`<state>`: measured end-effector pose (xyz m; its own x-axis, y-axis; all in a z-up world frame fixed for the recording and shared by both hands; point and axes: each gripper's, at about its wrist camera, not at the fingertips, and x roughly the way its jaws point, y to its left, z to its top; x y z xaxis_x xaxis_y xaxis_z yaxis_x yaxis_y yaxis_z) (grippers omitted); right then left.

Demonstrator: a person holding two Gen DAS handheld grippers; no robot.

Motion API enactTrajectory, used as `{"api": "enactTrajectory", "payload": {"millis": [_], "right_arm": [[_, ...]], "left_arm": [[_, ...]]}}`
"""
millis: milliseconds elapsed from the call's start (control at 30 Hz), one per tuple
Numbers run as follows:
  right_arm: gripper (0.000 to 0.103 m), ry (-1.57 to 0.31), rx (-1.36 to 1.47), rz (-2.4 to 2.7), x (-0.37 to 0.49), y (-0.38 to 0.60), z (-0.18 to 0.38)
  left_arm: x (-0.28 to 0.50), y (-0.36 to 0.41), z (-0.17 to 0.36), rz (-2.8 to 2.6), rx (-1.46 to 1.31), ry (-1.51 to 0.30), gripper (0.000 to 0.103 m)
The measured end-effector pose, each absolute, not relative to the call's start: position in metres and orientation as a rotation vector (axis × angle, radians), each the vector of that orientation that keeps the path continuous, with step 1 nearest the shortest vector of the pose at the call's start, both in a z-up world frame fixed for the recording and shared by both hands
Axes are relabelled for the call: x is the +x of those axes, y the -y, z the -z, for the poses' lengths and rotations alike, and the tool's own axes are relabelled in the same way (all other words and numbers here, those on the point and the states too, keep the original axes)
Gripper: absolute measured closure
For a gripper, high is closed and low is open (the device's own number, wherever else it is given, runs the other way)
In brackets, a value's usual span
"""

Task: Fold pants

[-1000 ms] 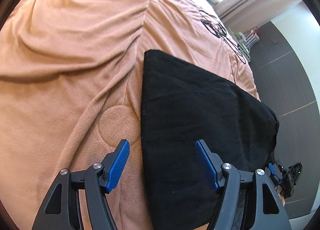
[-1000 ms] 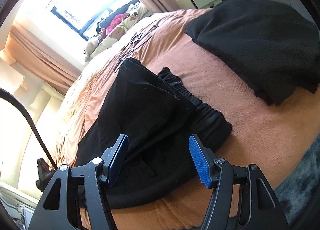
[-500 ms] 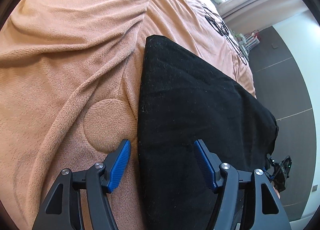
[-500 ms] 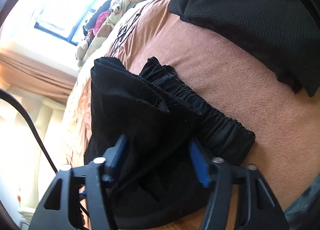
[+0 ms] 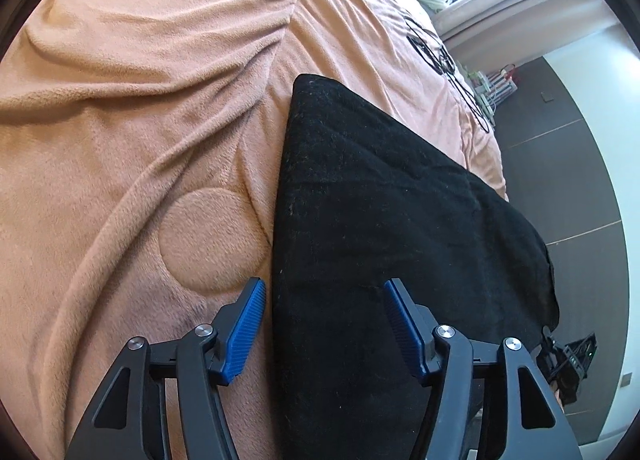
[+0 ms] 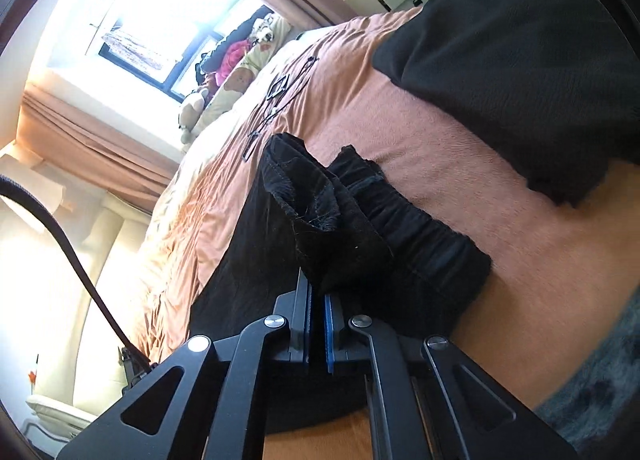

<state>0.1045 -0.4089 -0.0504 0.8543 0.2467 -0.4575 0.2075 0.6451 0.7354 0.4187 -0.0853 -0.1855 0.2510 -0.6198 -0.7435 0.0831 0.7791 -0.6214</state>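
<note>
**Right gripper clamped on a fold of the black pants; left gripper narrowing above their edge**

The black pants (image 5: 392, 220) are laid on a bed covered by a peach blanket (image 5: 140, 120). In the left wrist view they are seen as a flat dark panel filling the span from the centre toward 4 o'clock, with one straight edge running from 12 o'clock down to 6 o'clock. A round pressed mark (image 5: 212, 240) in the blanket is seen just beside that edge, at 9 o'clock of it.

The left gripper (image 5: 324, 324) is held over this edge with its jaws apart and slowly closing. One blue pad (image 5: 246, 334) is placed over the blanket and the other over the black cloth; nothing is pinched between them.

In the right wrist view the right gripper (image 6: 318, 324) is seen with its blue pads drawn together on a raised fold of the pants (image 6: 320, 228), which is lifted into a peak just above the fingertips. The gathered elastic waistband (image 6: 420, 236) is found at 2 o'clock of that peak, resting on the blanket. A second dark garment (image 6: 520, 80) is piled well apart, at 1 o'clock. Soft toys (image 6: 240, 72) are lined up by the window at 11 o'clock.
</note>
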Motion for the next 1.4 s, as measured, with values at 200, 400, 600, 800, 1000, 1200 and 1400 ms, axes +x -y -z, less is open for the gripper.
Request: {"api": "enactTrajectory", "payload": {"millis": [200,400,600,800,1000,1200,1400], "right_arm": [[0.101,-0.598,0.89,0.023,0.087,0.412,0.073],[0.102,-0.604,0.931,0.07,0.082,0.412,0.084],[0.102,-0.624,0.911,0.101,0.081,0.404,0.083],[0.1,-0.667,0.878,0.081,0.08,0.401,0.079],[0.063,-0.694,0.869,0.1,0.073,0.414,0.072],[0.028,-0.671,0.945,0.07,0.077,0.423,0.083],[0.062,-0.68,0.994,0.007,0.101,0.426,0.103]], "left_arm": [[0.414,0.086,0.191,0.516,-0.528,-1.251,0.04],[0.417,0.09,0.19,0.517,-0.545,-1.252,0.04],[0.424,0.097,0.201,0.548,-0.599,-1.271,0.059],[0.422,0.09,0.193,0.513,-0.611,-1.248,0.095],[0.418,0.09,0.177,0.503,-0.583,-1.203,0.096],[0.415,0.083,0.172,0.518,-0.608,-1.183,0.097],[0.412,0.075,0.163,0.549,-0.649,-1.138,0.097]]}}
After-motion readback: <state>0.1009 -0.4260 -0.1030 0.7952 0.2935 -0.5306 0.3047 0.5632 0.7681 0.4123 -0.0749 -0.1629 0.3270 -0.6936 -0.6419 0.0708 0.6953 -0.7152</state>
